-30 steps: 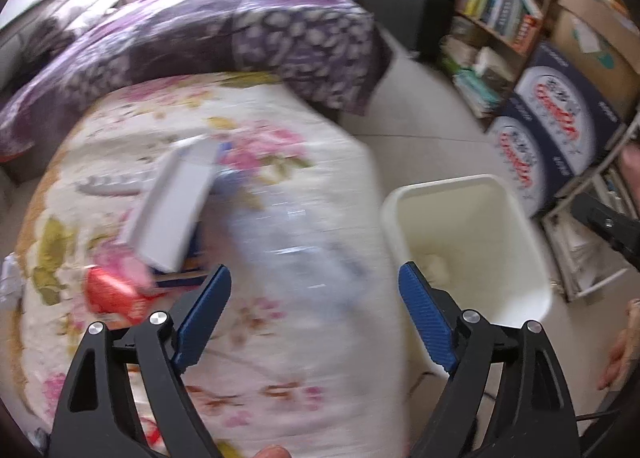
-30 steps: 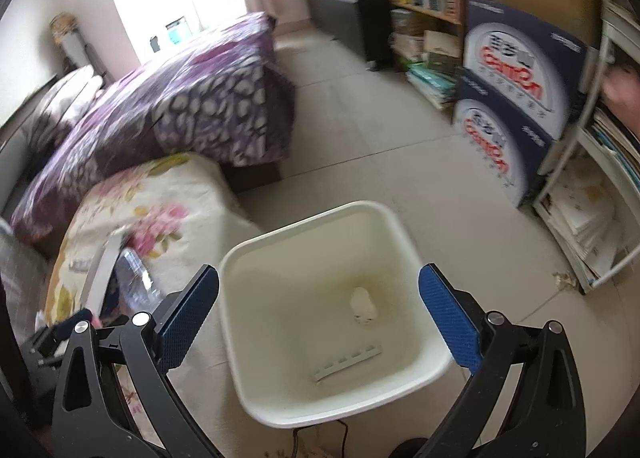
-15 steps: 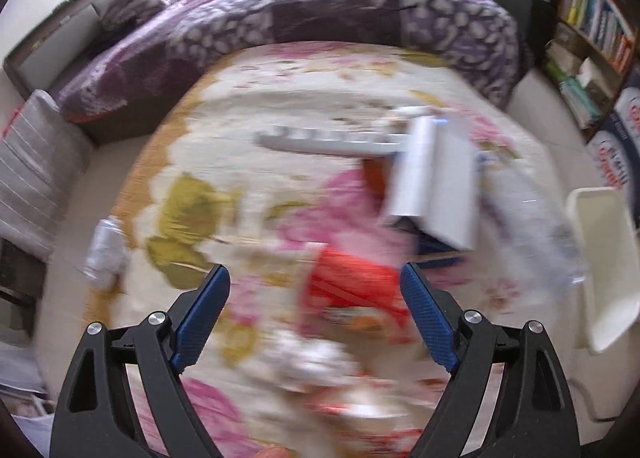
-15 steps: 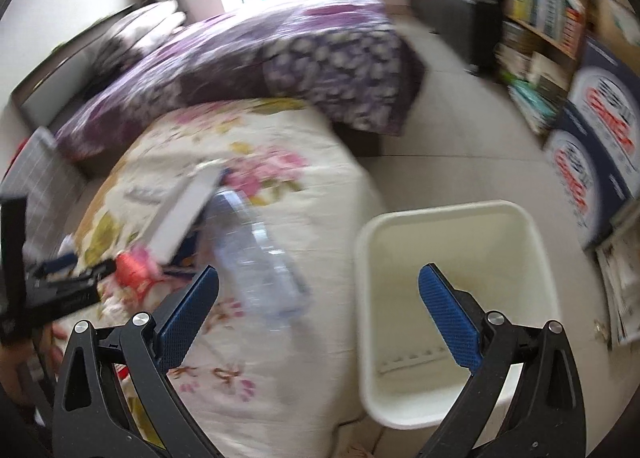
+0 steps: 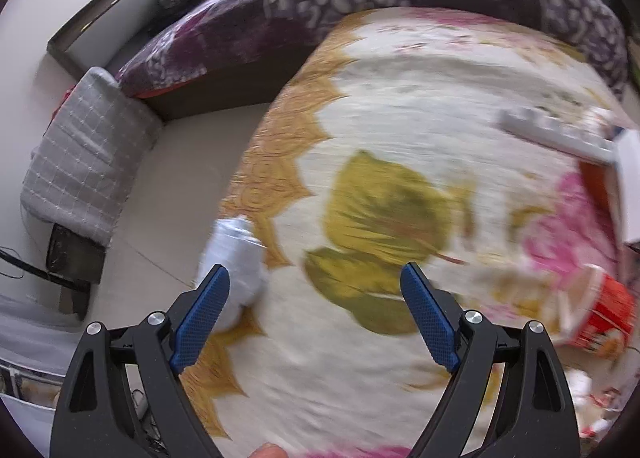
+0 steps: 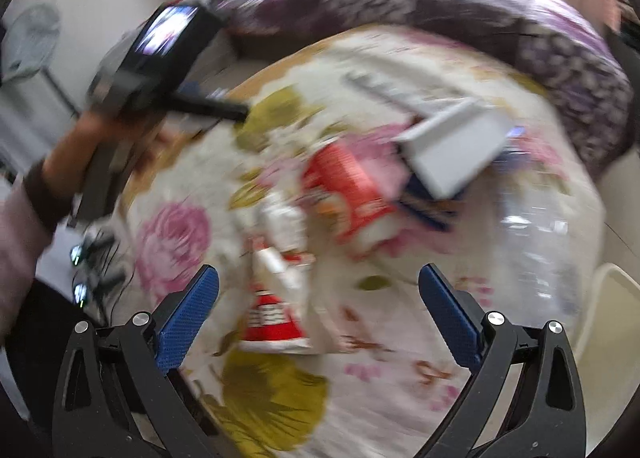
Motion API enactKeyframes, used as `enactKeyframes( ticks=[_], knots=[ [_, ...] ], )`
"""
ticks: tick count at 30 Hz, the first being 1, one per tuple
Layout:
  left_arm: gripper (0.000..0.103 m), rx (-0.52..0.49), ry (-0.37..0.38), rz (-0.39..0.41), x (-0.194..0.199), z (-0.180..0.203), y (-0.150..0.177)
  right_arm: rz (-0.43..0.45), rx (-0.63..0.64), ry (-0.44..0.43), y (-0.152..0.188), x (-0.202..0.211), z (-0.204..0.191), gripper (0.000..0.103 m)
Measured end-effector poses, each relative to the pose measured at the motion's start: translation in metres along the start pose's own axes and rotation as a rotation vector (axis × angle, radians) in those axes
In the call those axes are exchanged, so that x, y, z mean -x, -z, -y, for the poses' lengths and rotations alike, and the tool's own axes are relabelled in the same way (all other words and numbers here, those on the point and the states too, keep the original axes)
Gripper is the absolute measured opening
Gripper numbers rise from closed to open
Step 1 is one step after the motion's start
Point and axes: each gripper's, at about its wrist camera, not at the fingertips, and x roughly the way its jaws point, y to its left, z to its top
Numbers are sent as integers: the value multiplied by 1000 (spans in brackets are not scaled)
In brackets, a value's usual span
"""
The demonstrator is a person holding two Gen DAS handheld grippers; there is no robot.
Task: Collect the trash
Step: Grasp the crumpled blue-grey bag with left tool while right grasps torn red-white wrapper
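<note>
We're holding the left gripper (image 5: 314, 290) with jaws just opening, empty, over the floral cream blanket (image 5: 400, 118), crumpled white wrapper (image 5: 236, 258) beside its left finger. Right gripper (image 6: 318, 300) is gaping wide above the red-and-white snack packet (image 6: 272, 318); red paper cup (image 6: 348, 186) is lying beyond.

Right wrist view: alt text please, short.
Open right gripper hovers, holding nothing, over a floral bedspread strewn with trash: a red paper cup, a red-and-white wrapper, a white box, a clear plastic bottle. Image is motion-blurred.
</note>
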Motion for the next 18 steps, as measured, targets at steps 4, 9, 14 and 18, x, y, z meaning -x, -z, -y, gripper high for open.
enactKeyframes(
  ticks=[4, 9, 14, 18],
  knots=[
    [89, 2, -53, -43, -29, -23, -3, -59, 28, -30, -1, -28, -14, 96],
    [89, 80, 5, -110, -61, -54, -4, -94, 16, -73, 2, -51, -16, 96],
    [89, 159, 89, -162, -82, -70, 0, -172, 15, -100, 7, -72, -15, 52],
    [81, 218, 150, -170, -86, -81, 1, -156, 33, -85, 8, -70, -18, 48]
  ],
)
